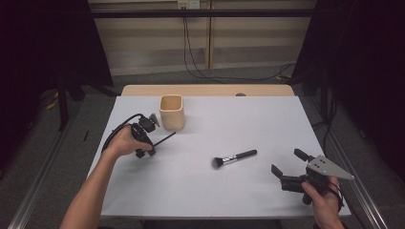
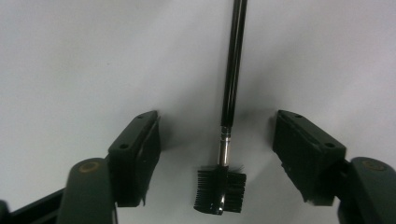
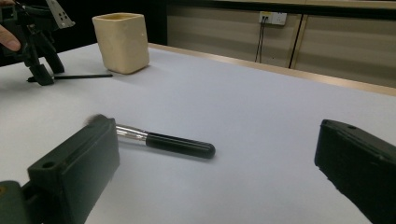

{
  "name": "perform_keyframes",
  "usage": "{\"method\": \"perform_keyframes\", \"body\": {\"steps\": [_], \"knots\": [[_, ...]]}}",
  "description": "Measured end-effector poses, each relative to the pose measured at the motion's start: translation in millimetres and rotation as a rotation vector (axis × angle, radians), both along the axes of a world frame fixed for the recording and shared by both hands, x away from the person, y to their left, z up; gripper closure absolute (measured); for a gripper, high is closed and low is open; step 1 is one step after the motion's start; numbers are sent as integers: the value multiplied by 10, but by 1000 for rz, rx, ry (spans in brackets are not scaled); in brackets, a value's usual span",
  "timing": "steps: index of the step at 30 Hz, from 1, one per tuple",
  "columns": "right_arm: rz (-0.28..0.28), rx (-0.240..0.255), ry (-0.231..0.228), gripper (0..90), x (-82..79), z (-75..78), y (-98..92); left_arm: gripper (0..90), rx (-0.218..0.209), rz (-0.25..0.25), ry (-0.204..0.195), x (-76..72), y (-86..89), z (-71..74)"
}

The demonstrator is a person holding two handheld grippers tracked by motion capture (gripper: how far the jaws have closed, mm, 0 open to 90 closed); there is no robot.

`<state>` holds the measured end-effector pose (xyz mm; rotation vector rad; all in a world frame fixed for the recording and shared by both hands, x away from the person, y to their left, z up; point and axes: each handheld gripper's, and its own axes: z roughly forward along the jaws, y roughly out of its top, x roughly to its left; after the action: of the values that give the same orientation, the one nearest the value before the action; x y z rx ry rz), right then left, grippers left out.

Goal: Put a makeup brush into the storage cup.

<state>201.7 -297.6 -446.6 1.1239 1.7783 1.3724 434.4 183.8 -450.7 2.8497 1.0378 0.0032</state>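
Now, thing in hand: a thin black brow brush (image 2: 232,84) with a small comb-and-bristle head lies flat on the white table (image 1: 205,186), near its left edge and just in front of the cream cup (image 1: 172,112).
Left gripper: the left gripper (image 2: 217,154) points down on the brush, one jaw to each side of the metal neck just behind the head.
Left jaws: parted and not yet pressing; bare table shows between each pad and the brush, so nothing is grasped.
Long axis: in the left gripper view the handle runs straight away from the jaws' gap, crosswise to their closing line, so a squeeze should meet the neck square on.
Centring: the brush sits slightly nearer the jaw at the right of that view; from this angle I cannot say for sure which pad would touch first.
Handle end: in the high view the slim handle (image 1: 165,139) points toward the cup and stops just short of its base.
Right gripper: the right gripper (image 1: 288,168) hovers near the table's right front corner, jaws wide and released, holding nothing.
Second brush: a thicker powder brush (image 1: 234,158) lies mid-table, bristles toward the left, between the two hands but closer to the right one.
Nearer hand: the left hand (image 1: 125,141) is already over the thin brush; the right is well apart from it.
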Motion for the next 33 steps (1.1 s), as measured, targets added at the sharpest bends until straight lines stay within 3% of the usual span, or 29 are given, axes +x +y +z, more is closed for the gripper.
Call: {"method": "perform_keyframes", "body": {"steps": [5, 8, 12, 26, 33], "knots": [[-1, -1, 0, 0, -3, -1, -3, 449, 13, -17, 14, 14, 6, 27], [0, -2, 0, 0, -3, -1, -2, 488, 14, 13, 15, 20, 2, 28], [-1, -3, 0, 0, -4, -2, -1, 557, 12, 13, 17, 32, 20, 36], [-1, -4, 1, 0, -3, -4, 7, 725, 52, 7, 53, 83, -16, 44], [2, -6, 2, 0, -2, -6, 9, 840, 45, 11, 71, 101, -4, 44]]}}
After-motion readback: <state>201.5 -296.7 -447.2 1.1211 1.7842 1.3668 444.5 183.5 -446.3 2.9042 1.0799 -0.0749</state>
